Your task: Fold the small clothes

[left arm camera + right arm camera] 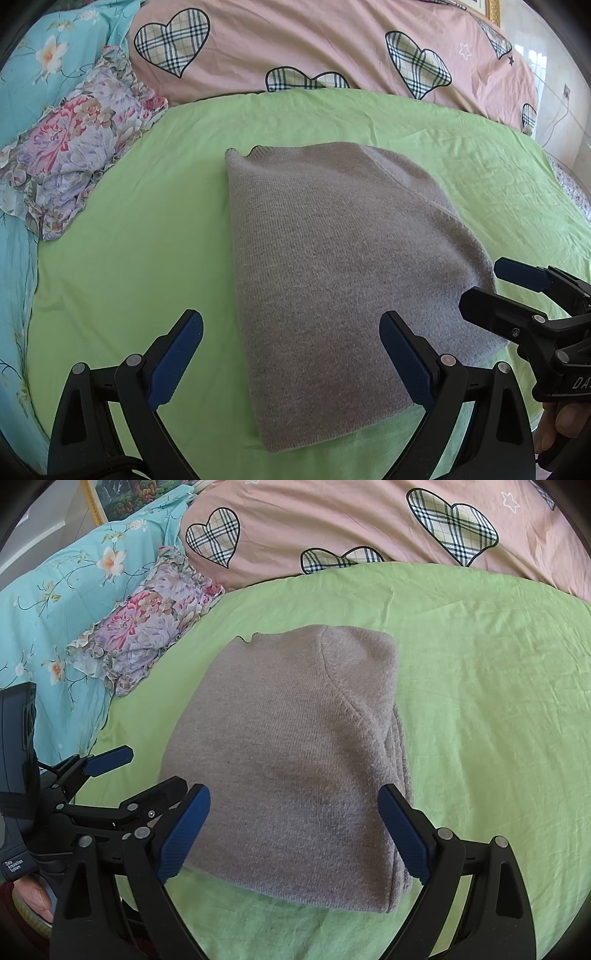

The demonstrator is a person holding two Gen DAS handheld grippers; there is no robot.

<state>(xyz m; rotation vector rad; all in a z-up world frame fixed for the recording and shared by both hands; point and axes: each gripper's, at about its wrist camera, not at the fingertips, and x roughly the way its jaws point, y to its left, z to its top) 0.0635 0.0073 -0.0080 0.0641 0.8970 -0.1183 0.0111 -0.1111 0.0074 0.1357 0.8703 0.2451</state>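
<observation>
A grey-brown knitted garment (332, 266) lies folded into a compact block on the green sheet (129, 240); the right wrist view shows its folded layers stacked along the right side (288, 760). My left gripper (291, 332) is open above the garment's near left corner, nothing between its blue pads. My right gripper (295, 808) is open over the near edge, holding nothing. Each gripper shows in the other's view: the right gripper (487, 284) at the garment's right edge, the left gripper (155, 771) at its left edge.
A floral ruffled cushion (74, 147) lies at the left of the green sheet. A pink duvet with plaid hearts (332, 44) runs across the back. Turquoise flowered bedding (55, 609) lies on the left. A person's fingers (561, 424) hold the right gripper's handle.
</observation>
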